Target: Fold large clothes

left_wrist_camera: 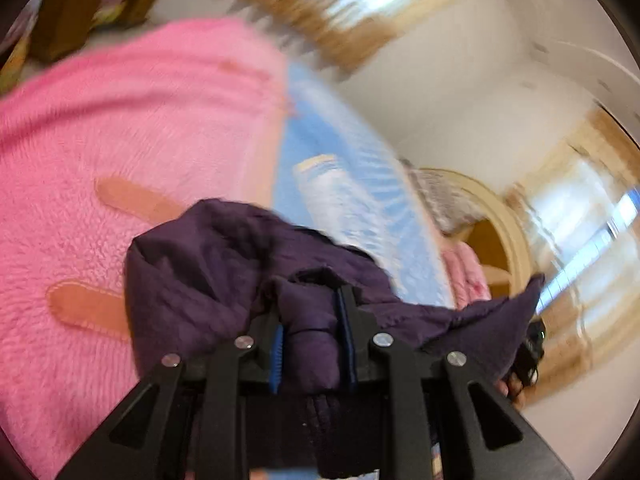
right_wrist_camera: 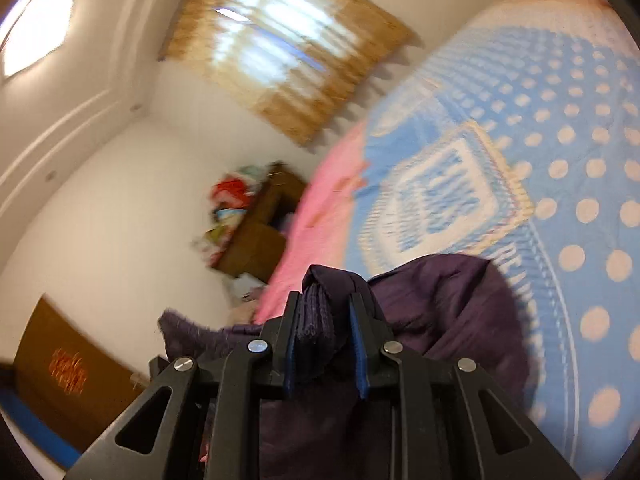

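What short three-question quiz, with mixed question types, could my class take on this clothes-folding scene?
1. True or false: both tongs grip the purple garment.
2. What covers the bed under the left tongs?
A. pink blanket
B. green sheet
C. bare wood
3. Fill in: beyond the right tongs lies a blue blanket with pale ____.

Key: 1 true; 2 A; 3 dots.

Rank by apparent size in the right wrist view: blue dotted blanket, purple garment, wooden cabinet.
1. Blue dotted blanket
2. Purple garment, though nearness to the camera inflates it
3. Wooden cabinet
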Available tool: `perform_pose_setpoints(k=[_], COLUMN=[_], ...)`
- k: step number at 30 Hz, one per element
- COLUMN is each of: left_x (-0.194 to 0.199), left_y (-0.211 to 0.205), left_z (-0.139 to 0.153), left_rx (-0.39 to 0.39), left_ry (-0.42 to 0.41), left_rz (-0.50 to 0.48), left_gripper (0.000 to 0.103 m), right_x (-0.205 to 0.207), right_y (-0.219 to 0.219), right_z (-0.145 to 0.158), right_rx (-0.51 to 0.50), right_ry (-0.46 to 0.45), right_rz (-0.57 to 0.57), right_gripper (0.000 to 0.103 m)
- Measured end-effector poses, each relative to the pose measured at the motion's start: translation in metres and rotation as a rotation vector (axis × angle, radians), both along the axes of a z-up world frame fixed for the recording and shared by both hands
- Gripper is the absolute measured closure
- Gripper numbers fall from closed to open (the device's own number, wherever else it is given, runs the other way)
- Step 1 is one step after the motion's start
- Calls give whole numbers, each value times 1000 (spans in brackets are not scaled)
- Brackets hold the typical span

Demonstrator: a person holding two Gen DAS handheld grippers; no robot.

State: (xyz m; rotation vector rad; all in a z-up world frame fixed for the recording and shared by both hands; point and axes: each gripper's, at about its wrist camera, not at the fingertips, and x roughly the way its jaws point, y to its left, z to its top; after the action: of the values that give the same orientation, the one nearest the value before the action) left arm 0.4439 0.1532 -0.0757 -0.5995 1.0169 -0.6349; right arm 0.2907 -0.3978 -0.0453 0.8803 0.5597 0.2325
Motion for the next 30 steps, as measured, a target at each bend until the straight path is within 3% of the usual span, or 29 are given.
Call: perform_pose_setpoints(k=[2, 4, 5, 6, 9, 10, 11, 13, 16, 18, 21, 23, 25, 26, 27, 28, 29, 30], left_x=[21, 38, 41, 40, 29, 23, 17, 5, 0, -7, -10, -13, -16, -18, -16, -14, -9, -7], left_y=[-8, -9, -7, -5, 4, 9, 15, 26, 30, 18, -28, -59, -73, -91, -94, -101, -106, -106], left_z=[-25, -59, -66, -69, -57, -47, -36, -13, 9, 17, 10, 2, -4, -11, -15, -21, -28, -29], left_rx=[40, 30, 1, -35, -90, -94, -85, -86, -78, 24, 236, 368, 452, 524, 557, 581, 616, 621], left_ry=[61, 205, 236, 246, 225, 191, 153, 74, -24, -111, -211, -286, -358, -402, -419, -424, -413, -403], left_rz=[-9, 37, 48, 50, 44, 56, 75, 110, 124, 137, 76, 28, -26, -58, -73, -95, -119, -136], left_gripper=[72, 71, 68, 67, 54, 38, 16, 0, 0, 0, 0, 0, 0, 2, 3, 17, 42, 51], right_x=[31, 48, 52, 53, 45, 42, 39, 30, 26, 34, 53, 64, 81, 86, 93, 95, 96, 93], right_y=[-2, -4, -5, -8, -20, -20, -19, -11, 11, 37, 71, 80, 87, 89, 92, 94, 95, 97], right_z=[-29, -55, -62, -68, -72, -67, -62, -42, -19, -9, -11, -18, -32, -38, -48, -56, -59, -59], right_rx=[-87, -130, -149, -153, -97, -127, -164, -269, -394, -499, -603, -617, -643, -661, -680, -700, -719, -736], right_ry=[94, 167, 178, 185, 156, 148, 140, 100, 48, 39, 61, 93, 155, 178, 209, 225, 224, 208], right_rz=[-27, -43, -51, -73, -86, -92, -99, -104, -71, 8, 125, 169, 207, 217, 234, 243, 242, 238], right_gripper=[80, 72, 54, 35, 30, 30, 30, 30, 30, 30, 30, 30, 30, 31, 41, 44, 51, 60])
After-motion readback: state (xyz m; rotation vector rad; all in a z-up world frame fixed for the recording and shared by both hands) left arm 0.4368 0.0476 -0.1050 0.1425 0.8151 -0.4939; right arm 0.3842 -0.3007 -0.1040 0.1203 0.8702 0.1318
